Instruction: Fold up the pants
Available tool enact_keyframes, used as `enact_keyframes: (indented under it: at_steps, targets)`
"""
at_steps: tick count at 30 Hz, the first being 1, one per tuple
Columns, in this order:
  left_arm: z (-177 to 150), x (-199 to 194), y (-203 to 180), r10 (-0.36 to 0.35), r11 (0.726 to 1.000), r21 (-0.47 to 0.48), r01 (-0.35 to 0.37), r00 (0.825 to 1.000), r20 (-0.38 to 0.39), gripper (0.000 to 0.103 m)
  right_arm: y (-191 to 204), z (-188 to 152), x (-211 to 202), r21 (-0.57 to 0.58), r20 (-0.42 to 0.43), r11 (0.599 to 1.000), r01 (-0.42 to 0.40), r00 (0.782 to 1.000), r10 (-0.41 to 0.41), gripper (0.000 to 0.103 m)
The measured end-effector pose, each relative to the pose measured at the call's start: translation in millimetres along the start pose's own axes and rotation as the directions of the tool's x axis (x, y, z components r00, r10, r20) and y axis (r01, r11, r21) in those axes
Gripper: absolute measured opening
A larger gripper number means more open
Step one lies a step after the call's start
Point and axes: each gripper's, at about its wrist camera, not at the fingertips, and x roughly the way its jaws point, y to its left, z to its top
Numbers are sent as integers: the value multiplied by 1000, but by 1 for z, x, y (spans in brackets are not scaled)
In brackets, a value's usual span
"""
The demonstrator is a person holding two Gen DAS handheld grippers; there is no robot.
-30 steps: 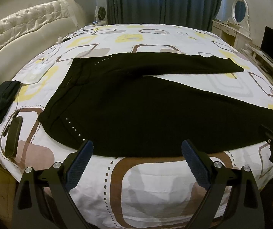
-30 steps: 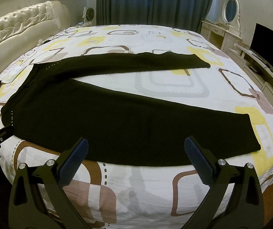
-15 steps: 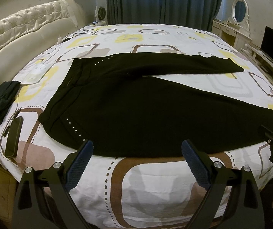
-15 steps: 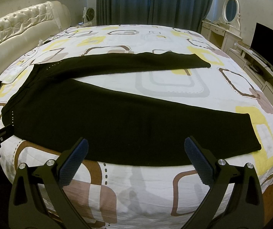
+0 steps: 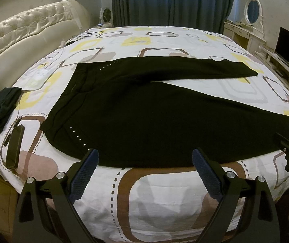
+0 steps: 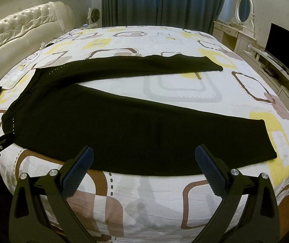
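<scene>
pants (image 5: pixel 154 117) flat on bed (image 5: pixel 164 198), legs splayed, unfolded | left gripper (image 5: pixel 144 170) jaws wide apart, empty, near waist side | right gripper (image 6: pixel 144 166) likewise, hem side | likely poised to pair legs

Both grippers hovering, jaws spread wide.
Left gripper (image 5: pixel 145 163) and right gripper (image 6: pixel 144 160) pointing forward side by side, gripping nothing; blue ribbed pads (image 5: pixel 83 174) facing inward, well apart.
</scene>
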Motion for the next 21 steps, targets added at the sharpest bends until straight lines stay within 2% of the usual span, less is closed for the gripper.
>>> enact_keyframes:
  at_steps: [21]
  targets:
    - [6,0,0,-1,1000,26,1,1000,12,93,4,0,-2,-3,-2,1000,-2,1000,2,101]
